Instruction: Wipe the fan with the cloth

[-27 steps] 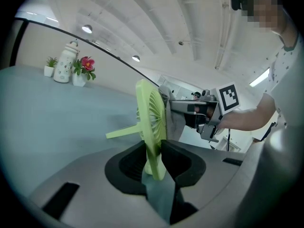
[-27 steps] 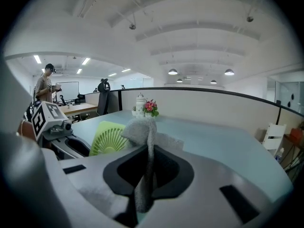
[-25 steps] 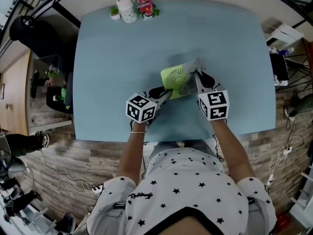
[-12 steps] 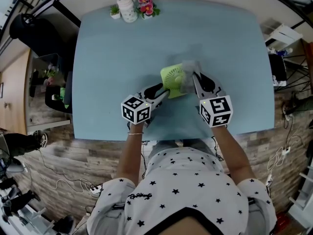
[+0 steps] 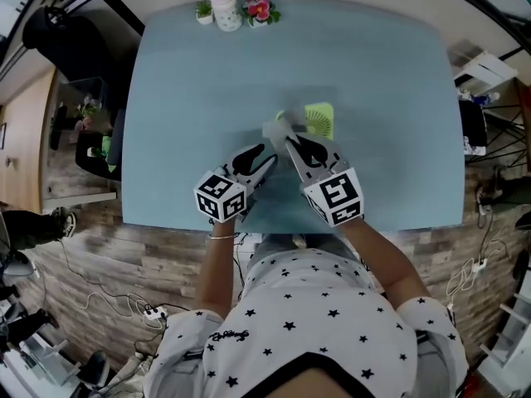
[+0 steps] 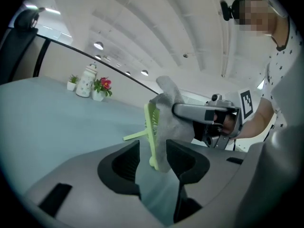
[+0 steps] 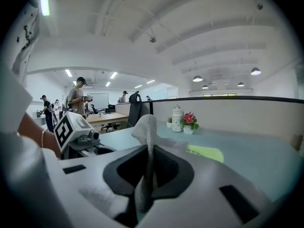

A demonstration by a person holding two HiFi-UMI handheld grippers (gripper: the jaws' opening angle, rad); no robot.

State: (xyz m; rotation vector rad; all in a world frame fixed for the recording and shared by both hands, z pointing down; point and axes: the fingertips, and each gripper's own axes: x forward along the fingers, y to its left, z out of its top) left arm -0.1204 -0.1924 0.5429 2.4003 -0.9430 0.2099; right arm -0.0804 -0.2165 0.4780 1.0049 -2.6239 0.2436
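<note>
Our right gripper (image 5: 286, 140) has swung left, clenched on the cloth (image 5: 276, 128); our left gripper (image 5: 269, 152), just opening, seemingly holds nothing; we steady the fan (image 5: 320, 120) before wiping.

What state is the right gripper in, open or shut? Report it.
Shut. In its own view, the right gripper has its jaws pinched together on the grey cloth, which sticks up beyond them.

Cloth (image 7: 146, 127) pinched in the right gripper (image 7: 148, 156)
The jaws are pressed together on the grey cloth, which stands up above them. A green fan (image 7: 205, 152) shows on the blue table (image 7: 259, 163) beyond, right of the cloth.
</note>
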